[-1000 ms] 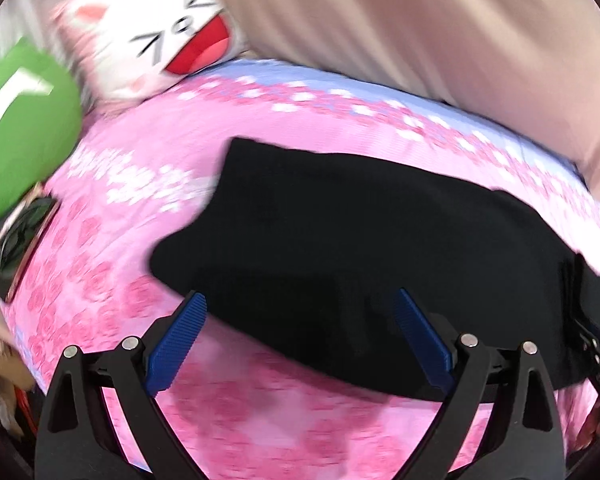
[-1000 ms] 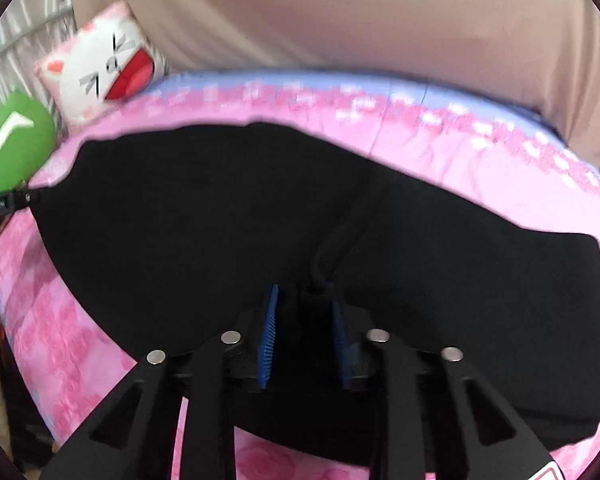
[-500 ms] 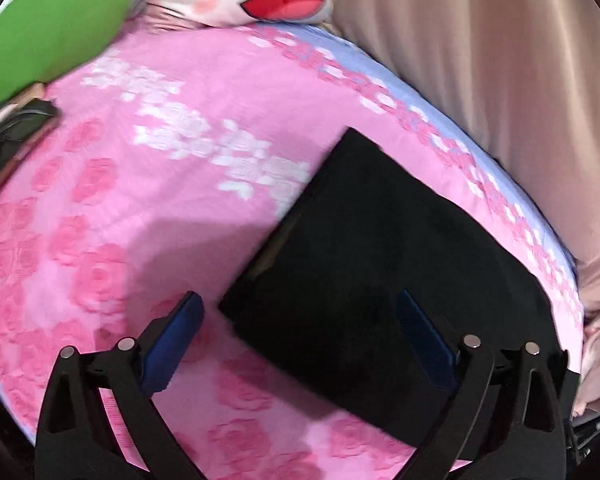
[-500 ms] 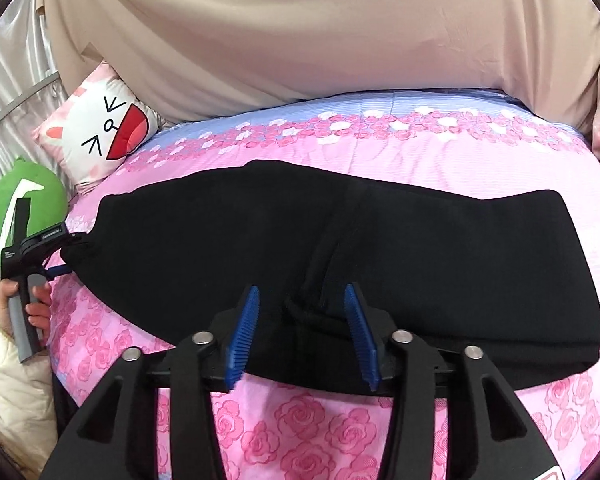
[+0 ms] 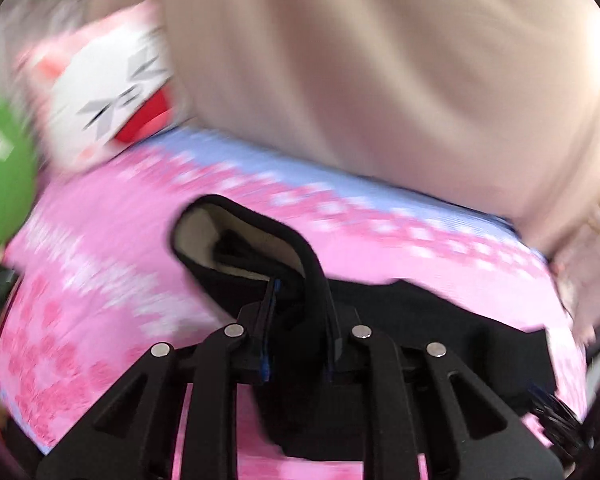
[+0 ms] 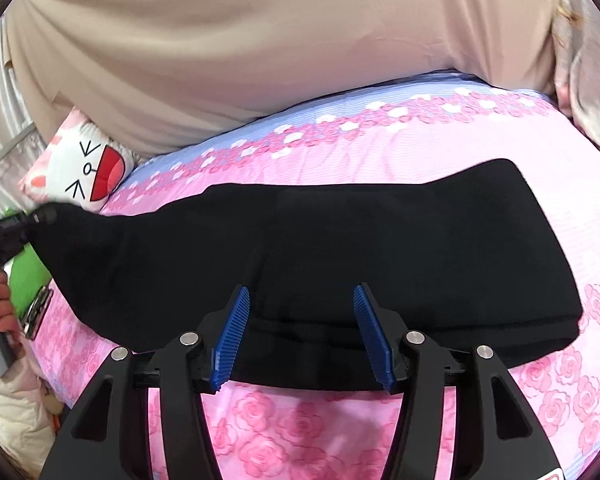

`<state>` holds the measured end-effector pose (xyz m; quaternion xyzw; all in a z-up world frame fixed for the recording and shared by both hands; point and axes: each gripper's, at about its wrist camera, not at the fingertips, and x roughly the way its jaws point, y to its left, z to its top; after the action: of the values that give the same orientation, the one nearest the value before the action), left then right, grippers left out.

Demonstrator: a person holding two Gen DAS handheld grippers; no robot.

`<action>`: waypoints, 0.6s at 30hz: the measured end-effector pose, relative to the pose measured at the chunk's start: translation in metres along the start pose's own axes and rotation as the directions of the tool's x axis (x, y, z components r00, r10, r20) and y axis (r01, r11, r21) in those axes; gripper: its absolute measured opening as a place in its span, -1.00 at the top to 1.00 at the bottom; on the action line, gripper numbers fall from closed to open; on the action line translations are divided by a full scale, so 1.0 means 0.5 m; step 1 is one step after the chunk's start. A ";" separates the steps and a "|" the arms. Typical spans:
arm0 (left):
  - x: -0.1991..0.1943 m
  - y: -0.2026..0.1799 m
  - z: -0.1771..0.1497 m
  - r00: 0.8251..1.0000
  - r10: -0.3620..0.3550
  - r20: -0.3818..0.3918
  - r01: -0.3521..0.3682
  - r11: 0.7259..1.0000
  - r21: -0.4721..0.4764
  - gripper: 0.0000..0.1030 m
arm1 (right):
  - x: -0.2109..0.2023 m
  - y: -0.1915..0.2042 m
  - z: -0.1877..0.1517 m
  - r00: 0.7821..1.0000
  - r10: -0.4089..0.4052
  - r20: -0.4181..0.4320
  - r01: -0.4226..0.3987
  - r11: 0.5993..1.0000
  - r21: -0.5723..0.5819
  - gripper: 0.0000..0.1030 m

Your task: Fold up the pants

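Note:
Black pants [image 6: 340,248] lie folded lengthwise across a pink rose-print bed [image 6: 300,432]. In the left wrist view my left gripper [image 5: 300,304] is shut on the pants' end [image 5: 260,248], lifted so the pale lining of the opening shows. That view is blurred by motion. In the right wrist view my right gripper [image 6: 300,308] is open and empty just above the near edge of the pants. My left gripper [image 6: 12,236] also shows at the far left, holding the lifted end.
A white cat-face pillow [image 6: 80,168] and a green cushion [image 5: 0,184] sit at the left end of the bed. A beige curtain [image 6: 260,48] hangs behind. A dark framed object [image 6: 36,312] lies at the bed's left edge.
My left gripper has closed on the pants' end and lifted it. My right gripper has let go of the pants, opened wide and pulled back.

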<state>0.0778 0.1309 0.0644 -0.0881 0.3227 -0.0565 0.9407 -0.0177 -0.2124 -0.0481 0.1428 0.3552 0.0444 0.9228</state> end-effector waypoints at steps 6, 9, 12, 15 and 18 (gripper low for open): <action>0.072 -0.264 -0.064 0.981 -0.129 -0.143 0.154 0.971 0.180 0.55 | -0.026 -0.050 -0.006 1.000 0.000 0.029 -0.001 0.999 0.040 -0.05; 0.169 -0.341 -0.150 0.947 -0.105 -0.302 0.178 0.958 0.226 0.39 | -0.034 -0.074 -0.014 1.000 -0.007 0.026 0.005 0.999 0.054 -0.06; 0.191 -0.375 -0.217 0.935 -0.062 -0.350 0.164 0.949 0.268 -0.08 | -0.041 -0.095 -0.019 1.000 -0.020 0.020 0.019 0.998 0.060 -0.07; 0.125 -0.370 -0.212 0.971 -0.042 -0.237 0.119 0.938 0.325 -0.63 | -0.049 -0.098 -0.011 1.000 -0.016 0.019 0.015 0.999 0.043 -0.07; 0.052 -0.309 -0.178 0.991 -0.005 -0.135 0.048 0.948 0.316 -0.76 | -0.047 -0.071 0.013 0.999 0.047 0.025 -0.048 0.999 0.010 -0.13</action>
<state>0.0357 -0.0359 0.0110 0.0645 0.3697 -0.1263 0.9183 -0.0314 -0.2518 -0.0391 0.1567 0.3404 0.0626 0.9250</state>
